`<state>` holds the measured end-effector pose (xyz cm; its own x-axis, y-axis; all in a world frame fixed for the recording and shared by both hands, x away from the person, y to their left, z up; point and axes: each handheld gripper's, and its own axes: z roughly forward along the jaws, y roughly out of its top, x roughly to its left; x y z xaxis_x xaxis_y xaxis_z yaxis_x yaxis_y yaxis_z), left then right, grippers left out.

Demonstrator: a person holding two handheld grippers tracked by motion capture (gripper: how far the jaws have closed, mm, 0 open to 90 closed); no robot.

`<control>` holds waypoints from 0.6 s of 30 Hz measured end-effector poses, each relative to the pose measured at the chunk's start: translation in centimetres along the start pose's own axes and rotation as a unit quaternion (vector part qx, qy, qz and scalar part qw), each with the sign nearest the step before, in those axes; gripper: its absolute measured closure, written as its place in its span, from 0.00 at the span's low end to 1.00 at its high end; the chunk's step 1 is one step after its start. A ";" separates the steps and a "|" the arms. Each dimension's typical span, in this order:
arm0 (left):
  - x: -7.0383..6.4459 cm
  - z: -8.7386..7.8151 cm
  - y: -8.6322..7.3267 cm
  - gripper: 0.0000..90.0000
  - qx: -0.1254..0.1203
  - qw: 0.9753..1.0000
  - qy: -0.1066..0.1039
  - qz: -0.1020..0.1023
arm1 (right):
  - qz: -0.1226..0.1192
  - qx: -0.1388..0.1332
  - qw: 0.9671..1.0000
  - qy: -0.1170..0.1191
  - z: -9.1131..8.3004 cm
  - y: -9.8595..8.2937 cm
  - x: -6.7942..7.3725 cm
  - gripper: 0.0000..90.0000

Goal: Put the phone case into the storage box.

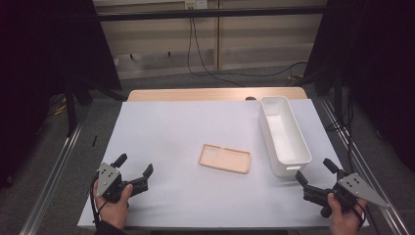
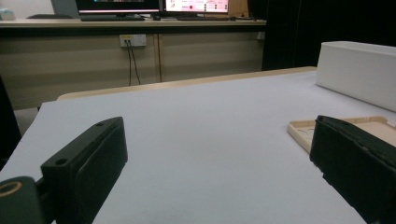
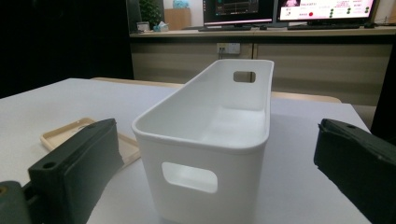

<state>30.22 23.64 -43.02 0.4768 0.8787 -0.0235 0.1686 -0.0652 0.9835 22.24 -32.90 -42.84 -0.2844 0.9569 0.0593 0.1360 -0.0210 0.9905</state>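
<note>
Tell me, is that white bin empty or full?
Empty. The white bin stands upright, and its bare inside floor shows in the high and right gripper views.

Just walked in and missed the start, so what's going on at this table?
A person holds a two-jaw tool in each hand at the near edge of a white-covered table. Both the left tool and the right tool are open and hold nothing. A beige phone case lies flat mid-table, inner side up, untouched. A white bin stands empty to its right.

Left tongs (image 1: pixel 134 165), right tongs (image 1: pixel 315 170): both agape, hand-held low.
</note>
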 end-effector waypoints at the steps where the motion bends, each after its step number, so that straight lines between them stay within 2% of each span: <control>1: 0.0 0.0 0.0 0.04 -0.001 1.000 0.001 -0.001 | 0.001 -0.002 1.000 0.001 0.0 0.0 0.0 0.00; 7: 0.0 0.3 -0.1 0.04 0.004 1.000 0.003 -0.006 | 0.001 0.000 1.000 0.005 0.0 0.0 0.0 0.00; 11: -0.3 0.5 -0.2 0.04 0.012 1.000 -0.011 -0.005 | 0.001 0.001 1.000 0.006 0.0 0.0 0.1 0.00; 16: -0.5 0.6 -0.1 0.04 0.016 1.000 -0.016 -0.006 | 0.001 0.002 1.000 0.008 0.0 0.0 0.1 0.00; 17: -0.6 0.7 -0.1 0.04 0.014 1.000 -0.020 -0.009 | 0.003 0.003 1.000 0.009 0.0 -0.1 0.0 0.00; 18: -0.6 0.7 0.0 0.04 0.010 0.999 -0.033 -0.015 | 0.002 0.002 1.000 0.009 -0.1 -0.1 0.0 0.00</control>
<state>30.57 22.82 -43.12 0.5270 0.8473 -0.0662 0.2011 -0.0486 0.9784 22.18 -32.90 -42.89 -0.3011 0.9513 0.0662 0.1417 -0.0240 0.9896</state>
